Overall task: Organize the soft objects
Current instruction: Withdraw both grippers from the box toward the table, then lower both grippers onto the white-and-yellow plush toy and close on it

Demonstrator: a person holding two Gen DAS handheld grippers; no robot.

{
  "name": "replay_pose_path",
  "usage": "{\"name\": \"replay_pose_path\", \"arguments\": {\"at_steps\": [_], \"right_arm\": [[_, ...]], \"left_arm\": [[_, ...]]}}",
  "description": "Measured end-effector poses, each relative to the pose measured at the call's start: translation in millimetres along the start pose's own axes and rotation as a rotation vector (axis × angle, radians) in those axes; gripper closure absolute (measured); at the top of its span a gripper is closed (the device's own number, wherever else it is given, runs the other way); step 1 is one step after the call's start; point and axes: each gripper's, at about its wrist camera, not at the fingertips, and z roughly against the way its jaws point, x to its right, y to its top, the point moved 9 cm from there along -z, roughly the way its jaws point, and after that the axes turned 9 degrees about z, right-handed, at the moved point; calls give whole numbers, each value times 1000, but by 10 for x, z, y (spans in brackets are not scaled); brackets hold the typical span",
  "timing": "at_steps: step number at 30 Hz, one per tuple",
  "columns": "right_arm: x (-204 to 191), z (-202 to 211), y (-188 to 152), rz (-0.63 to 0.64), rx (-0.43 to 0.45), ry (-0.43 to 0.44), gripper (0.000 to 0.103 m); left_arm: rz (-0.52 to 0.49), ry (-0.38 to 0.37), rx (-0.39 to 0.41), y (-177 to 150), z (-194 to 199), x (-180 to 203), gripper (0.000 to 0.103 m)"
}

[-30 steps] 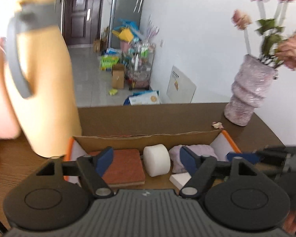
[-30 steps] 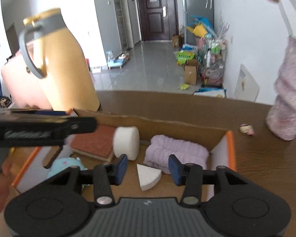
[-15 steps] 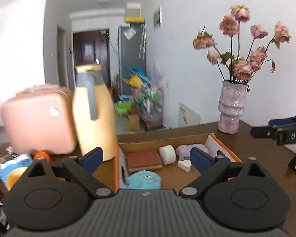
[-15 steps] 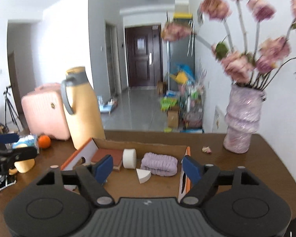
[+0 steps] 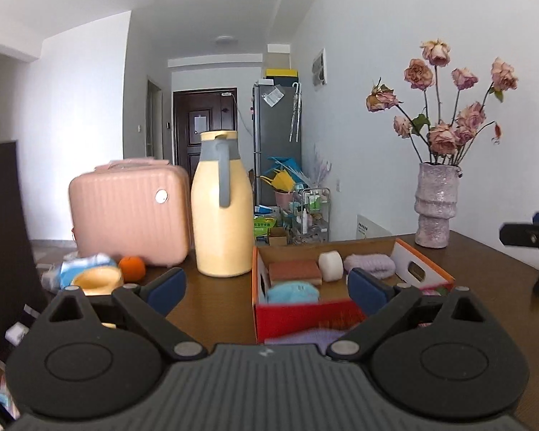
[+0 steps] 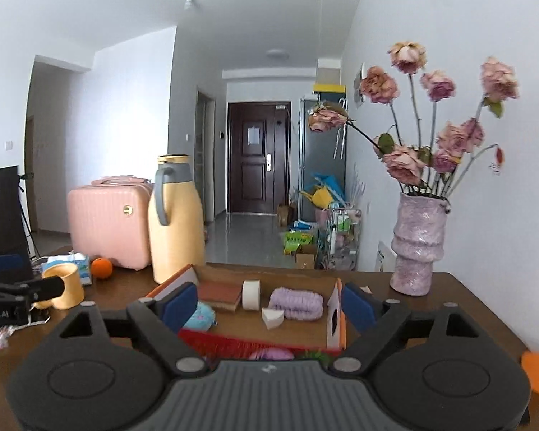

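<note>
A: Left gripper: jaws just been opening, spread wide now, nothing between the pads. Right gripper: same, just been opening, wide, empty.

B: Ahead of both?

A: Cardboard box dead ahead and slightly below, long axis running away along the table. Inside: purple cloth roll lying crosswise toward the right wall, white foam cylinder and brick-red sponge further back, teal plush near the left front corner, white wedge in the middle.

B: Nearer hand?

A: Hard to call; probably right for the roll, left for the plush.

B: In the way?

A: Red front wall of the box, close under both. Yellow jug just left of the box, pink case behind it, vase off to the right, well apart.
</note>
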Motion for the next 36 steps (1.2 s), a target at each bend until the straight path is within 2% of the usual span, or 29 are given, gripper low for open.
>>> {"name": "replay_pose_path", "arguments": {"at_steps": [5, 9, 13, 17, 24, 27, 30, 32, 34, 36], "right_arm": [[-220, 626, -479, -6, 10, 19, 13], [-337, 1010, -917, -69, -27, 31, 12], [-441, 1158, -1253, -116, -80, 59, 12], [-430, 1094, -1379, -120, -109, 46, 13], [-174, 783, -1476, -176, -153, 17, 15], [-32, 548, -1483, -208, -167, 7, 21], [112, 273, -1486, -251, -184, 6, 29], [202, 90, -1470, -284, -186, 15, 33], [262, -110, -1470, -304, -200, 28, 41], [315, -296, -1485, -326, -213, 35, 48]], "left_arm": [[36, -3, 19, -401, 549, -127, 0], [101, -29, -77, -852, 859, -195, 0], [52, -75, -140, -1086, 963, -55, 0], [42, -106, -158, -1119, 840, 114, 0], [32, -177, -249, -1198, 404, 445, 0], [60, -222, -293, -1208, 145, 599, 2], [89, -303, -346, -1231, -107, 804, 12], [105, -346, -384, -1264, -283, 943, 26], [126, -379, -425, -1314, -441, 1060, 34], [154, -410, -481, -1382, -588, 1157, 38]]}}
